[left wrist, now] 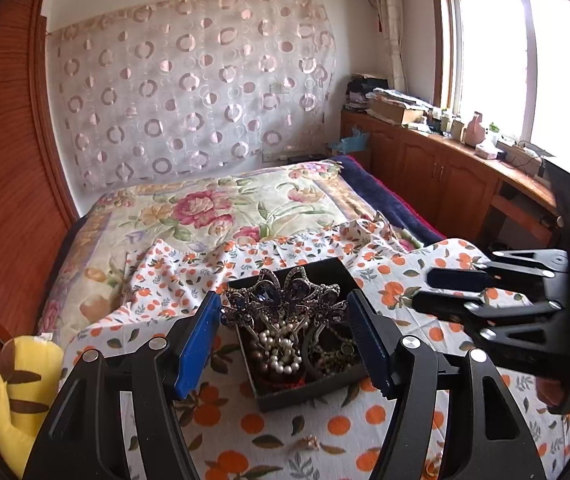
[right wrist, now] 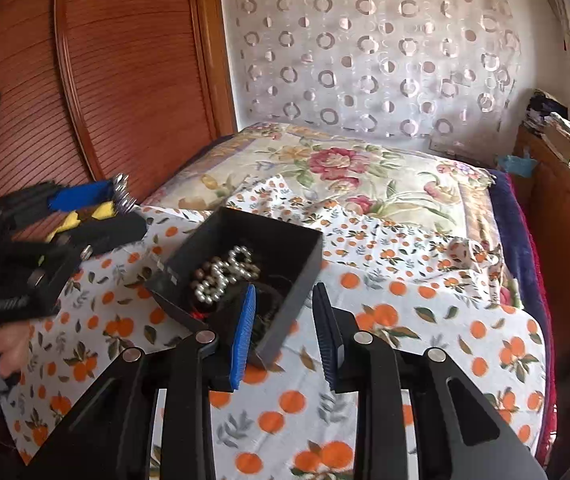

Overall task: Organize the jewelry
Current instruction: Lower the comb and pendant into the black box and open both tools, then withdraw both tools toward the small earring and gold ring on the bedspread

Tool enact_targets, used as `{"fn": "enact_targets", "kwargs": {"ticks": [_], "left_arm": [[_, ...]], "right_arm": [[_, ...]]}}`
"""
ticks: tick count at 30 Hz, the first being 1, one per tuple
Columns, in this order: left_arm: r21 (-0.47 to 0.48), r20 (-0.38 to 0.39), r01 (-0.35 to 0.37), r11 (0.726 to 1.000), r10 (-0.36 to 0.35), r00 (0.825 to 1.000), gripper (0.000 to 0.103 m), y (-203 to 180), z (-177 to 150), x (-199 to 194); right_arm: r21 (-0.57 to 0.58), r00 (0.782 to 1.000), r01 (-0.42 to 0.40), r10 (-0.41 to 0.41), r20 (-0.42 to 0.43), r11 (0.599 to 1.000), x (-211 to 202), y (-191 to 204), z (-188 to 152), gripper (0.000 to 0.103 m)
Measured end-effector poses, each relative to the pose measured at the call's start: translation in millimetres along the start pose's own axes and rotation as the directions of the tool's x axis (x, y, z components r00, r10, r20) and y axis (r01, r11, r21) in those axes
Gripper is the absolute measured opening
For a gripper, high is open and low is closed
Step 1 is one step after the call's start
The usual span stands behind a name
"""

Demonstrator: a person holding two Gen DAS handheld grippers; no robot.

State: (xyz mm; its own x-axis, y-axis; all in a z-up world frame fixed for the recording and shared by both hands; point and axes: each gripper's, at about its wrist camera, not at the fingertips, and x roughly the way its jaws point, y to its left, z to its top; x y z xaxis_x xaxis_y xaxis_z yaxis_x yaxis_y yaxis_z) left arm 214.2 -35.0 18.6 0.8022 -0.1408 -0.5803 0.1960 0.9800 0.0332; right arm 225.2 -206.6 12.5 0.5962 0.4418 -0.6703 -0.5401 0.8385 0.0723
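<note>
The left gripper pinched a rigid, ornate hair clip (fragile stones; grip the frame) at frame centre; the right gripper stood spread astride the box wall.

Daylight pours in from the window on the right of the left wrist view, blown out to white glare. The room is evenly bright with soft shadows. Fisheye distortion bends the wardrobe and darkens the corners; the left gripper is motion-blurred in the right wrist view.
</note>
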Motion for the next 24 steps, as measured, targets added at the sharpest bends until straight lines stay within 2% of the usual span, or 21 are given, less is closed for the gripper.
{"fn": "enact_targets", "kwargs": {"ticks": [9,17,21,24], "left_arm": [[0.024,-0.054,-0.022,0.999,0.023,0.998,0.062,-8,-1,29],[0.032,-0.116,-0.028,0.999,0.032,0.993,0.062,-14,-2,59],[0.016,-0.112,-0.033,0.999,0.035,0.993,0.070,-13,-1,64],[0.007,-0.094,-0.026,1.000,0.027,0.995,0.072,-14,-1,58]], "right_arm": [[-0.022,1.000,0.006,-0.006,0.000,1.000,-13,-6,-22,0.032],[-0.020,1.000,0.003,-0.003,0.001,1.000,-17,-7,-29,0.032],[-0.020,1.000,-0.001,0.001,0.000,1.000,-21,-7,-36,0.032],[-0.022,1.000,-0.002,0.002,-0.003,1.000,-22,-6,-41,0.032]]}}
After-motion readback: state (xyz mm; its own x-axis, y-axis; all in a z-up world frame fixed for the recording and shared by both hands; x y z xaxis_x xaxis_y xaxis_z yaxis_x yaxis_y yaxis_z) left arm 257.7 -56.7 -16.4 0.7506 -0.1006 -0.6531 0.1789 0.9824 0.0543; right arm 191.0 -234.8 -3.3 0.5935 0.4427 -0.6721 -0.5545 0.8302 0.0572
